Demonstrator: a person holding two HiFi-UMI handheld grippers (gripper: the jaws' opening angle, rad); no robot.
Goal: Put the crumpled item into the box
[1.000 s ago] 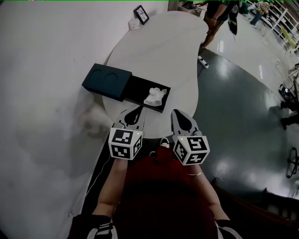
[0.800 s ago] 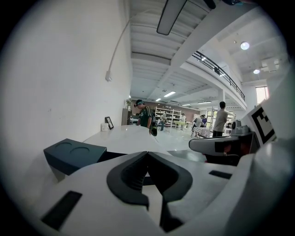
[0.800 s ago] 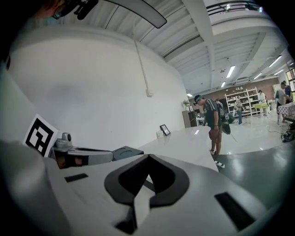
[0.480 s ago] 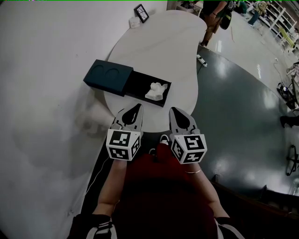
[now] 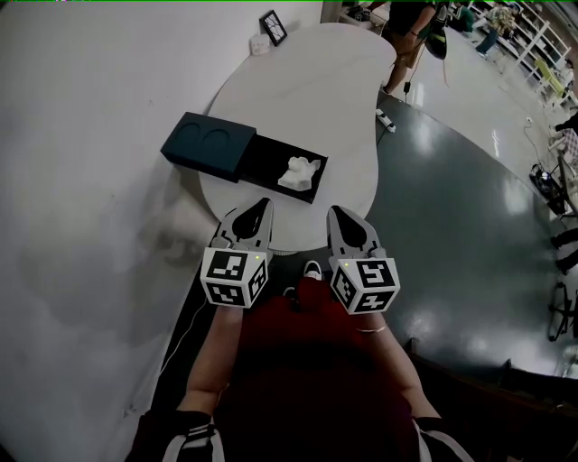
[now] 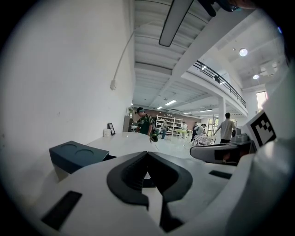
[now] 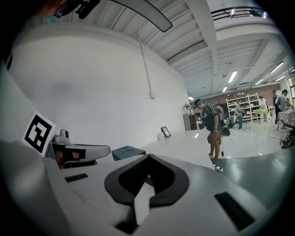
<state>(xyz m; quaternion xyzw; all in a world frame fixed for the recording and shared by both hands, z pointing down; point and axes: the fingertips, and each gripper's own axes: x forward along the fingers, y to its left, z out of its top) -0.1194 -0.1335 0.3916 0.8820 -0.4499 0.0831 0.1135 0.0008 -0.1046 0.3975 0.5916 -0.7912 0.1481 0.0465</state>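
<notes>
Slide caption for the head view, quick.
Crumpled item lies in the open box; left gripper and right gripper shut and empty.

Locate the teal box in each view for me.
Head view: box up and left of centre, at the table's left edge.
Left gripper view: box at left, below mid-height.
Right gripper view: box small, left of centre.
Shared landmark: picture frame at the table's far end.
</notes>
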